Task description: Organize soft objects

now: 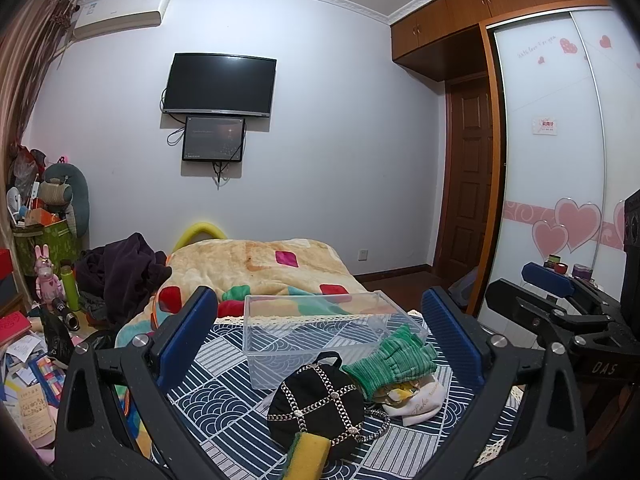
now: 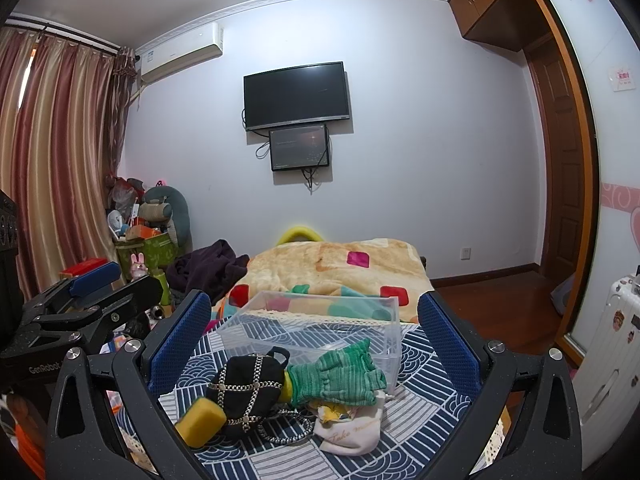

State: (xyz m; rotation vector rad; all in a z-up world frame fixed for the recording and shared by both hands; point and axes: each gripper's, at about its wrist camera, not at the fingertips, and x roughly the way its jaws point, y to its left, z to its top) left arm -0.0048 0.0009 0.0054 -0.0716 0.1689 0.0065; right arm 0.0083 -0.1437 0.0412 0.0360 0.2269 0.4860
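Note:
A clear plastic bin [image 1: 320, 332] [image 2: 320, 320] stands on the blue patterned cloth. In front of it lie a black bag with a chain grid [image 1: 316, 408] [image 2: 248, 388], a green knit glove [image 1: 392, 360] [image 2: 340, 372], a yellow sponge [image 1: 308, 456] [image 2: 202, 420] and a white pouch [image 1: 416, 400] [image 2: 352, 432]. My left gripper [image 1: 320, 340] is open above the pile, touching nothing. My right gripper [image 2: 316, 344] is open and empty too. The right gripper shows at the right edge of the left wrist view [image 1: 560, 304], the left gripper at the left edge of the right wrist view [image 2: 80, 304].
A beige blanket with coloured squares [image 1: 260, 268] [image 2: 340, 268] covers the bed behind the bin. Dark clothes [image 1: 124, 272] and cluttered boxes and toys [image 1: 44, 240] fill the left side. A wardrobe with heart stickers [image 1: 560, 160] stands to the right.

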